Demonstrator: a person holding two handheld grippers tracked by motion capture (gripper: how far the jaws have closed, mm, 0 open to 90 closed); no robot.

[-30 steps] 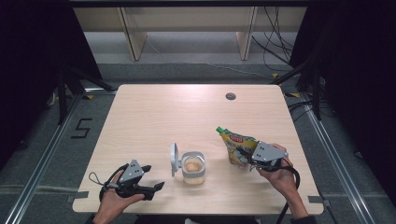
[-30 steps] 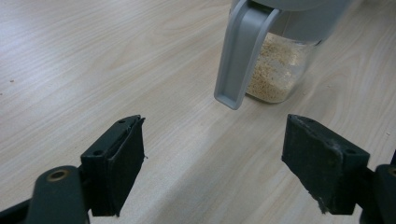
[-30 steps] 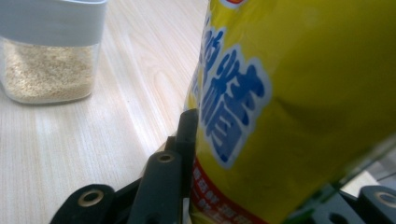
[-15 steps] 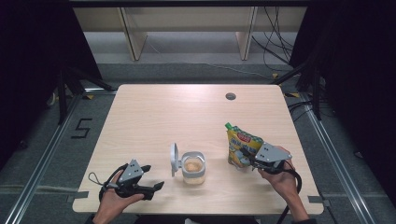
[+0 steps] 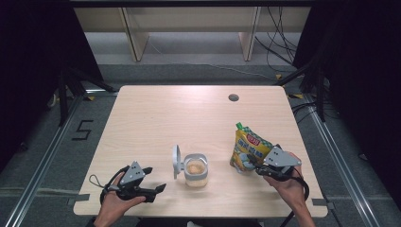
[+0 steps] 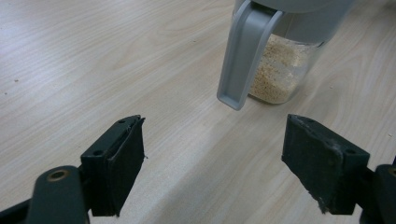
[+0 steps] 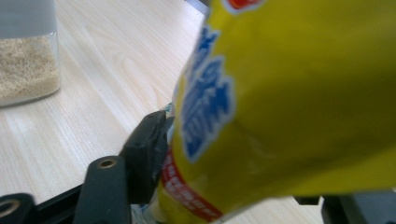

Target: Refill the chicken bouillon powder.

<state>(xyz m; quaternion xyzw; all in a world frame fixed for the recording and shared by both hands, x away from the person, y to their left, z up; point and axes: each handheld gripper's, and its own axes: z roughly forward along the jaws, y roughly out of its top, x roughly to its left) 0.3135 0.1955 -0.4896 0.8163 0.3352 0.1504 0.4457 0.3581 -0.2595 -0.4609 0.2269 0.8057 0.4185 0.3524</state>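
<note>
Two things matter on my table: a yellow stand-up pouch (image 5: pixel 249 150) with a green cap, upright near the front right edge, and a clear container (image 5: pixel 195 170) of pale granules just left of it, its grey flip lid (image 5: pixel 176 161) swung open. I hold the right gripper (image 5: pixel 252 164) at the pouch's base. Its jaws have just been opening, and in the right gripper view the pouch (image 7: pixel 299 102) fills the gap between them, with the one black finger (image 7: pixel 148 144) I can see sitting at the pouch's edge; I cannot tell whether it is pressing. I judge this as the step of setting the pouch down standing and letting go. The next move calls for backing the right gripper away slowly and straight, so the jaws do not drag the pouch over. My left gripper (image 5: pixel 156 183) rests low near the front left of the wooden table (image 5: pixel 156 118), jaws spread wide and holding nothing, pointed toward the container (image 6: pixel 280 74), which stands close ahead with its hanging lid (image 6: pixel 243 56).
</note>
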